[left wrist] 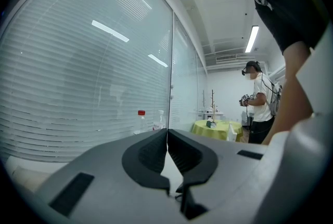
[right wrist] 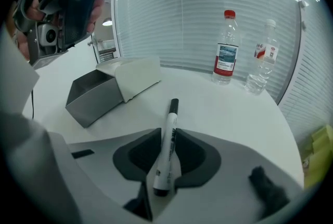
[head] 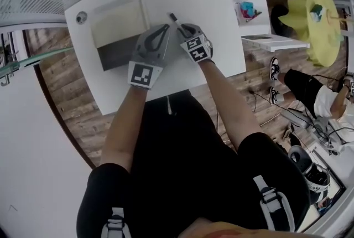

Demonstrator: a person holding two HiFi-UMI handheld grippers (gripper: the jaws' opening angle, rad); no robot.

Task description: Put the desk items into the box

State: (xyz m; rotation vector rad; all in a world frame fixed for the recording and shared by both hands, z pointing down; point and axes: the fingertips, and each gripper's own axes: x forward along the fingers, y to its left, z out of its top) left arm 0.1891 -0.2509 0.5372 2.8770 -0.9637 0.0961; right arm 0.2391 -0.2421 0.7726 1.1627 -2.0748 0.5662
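Right gripper [right wrist: 167, 132]: I have it clenched on the marker, both pads against the barrel, the whole tool tilted down toward the desk.
Marker [right wrist: 167, 145]: white barrel with a black cap. The cap end pokes forward past the jaw tips and the butt end sits back in the throat of the jaws. I cannot tell whether the cap touches the desk. It is outside the box, off to the box's right.
Left gripper [left wrist: 167, 137]: jaws together along their tips with nothing between them. It points level at the blinds. In the head view it sits just beside the box's right edge, its tips near the right gripper's.
Box [right wrist: 96, 95]: grey walls, lying open on the left part of the desk, well clear of the marker.
Box flap [right wrist: 136, 76]: white, folded back on the far side of the box.
Desk [right wrist: 223, 108]: white top.
Red-capped bottle [right wrist: 226, 48]: upright at the far edge of the desk.
Clear bottle [right wrist: 263, 59]: upright just to the right of the red-capped one.
Glass wall [left wrist: 93, 87]: behind the desk, with slatted blinds.
Yellow table [left wrist: 213, 126]: round and cloth-covered, off beyond the desk.
Standing person [left wrist: 257, 103]: near the yellow table, in a white top, holding something up in both hands.
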